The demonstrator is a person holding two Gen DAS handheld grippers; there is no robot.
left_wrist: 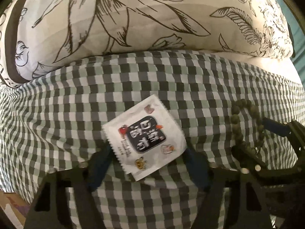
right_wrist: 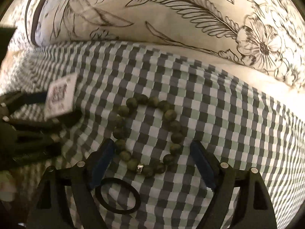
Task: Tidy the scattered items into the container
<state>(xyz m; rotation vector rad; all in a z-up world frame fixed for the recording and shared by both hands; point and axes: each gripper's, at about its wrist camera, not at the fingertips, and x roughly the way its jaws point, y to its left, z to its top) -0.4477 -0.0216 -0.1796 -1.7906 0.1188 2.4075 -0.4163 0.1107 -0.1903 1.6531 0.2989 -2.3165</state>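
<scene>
A white square sachet [left_wrist: 144, 139] with a dark printed label lies on the checked bedsheet [left_wrist: 57, 114]. It sits between the blue pads of my left gripper [left_wrist: 149, 152], and both pads touch its edges. In the right wrist view the sachet [right_wrist: 61, 99] looks tilted in that gripper [right_wrist: 57, 105]. A bracelet of dark green beads [right_wrist: 148, 133] lies in a loop on the sheet, and my right gripper [right_wrist: 152, 148] stands open around it. A black hair tie [right_wrist: 120, 196] lies under its left finger. The bracelet [left_wrist: 246, 118] also shows in the left wrist view, beside the right gripper [left_wrist: 266, 137].
A pillow with black flower drawings [left_wrist: 133, 19] lies along the far side of the sheet. The bed's edge and a strip of floor [left_wrist: 11, 206] show at the lower left. No container is in view.
</scene>
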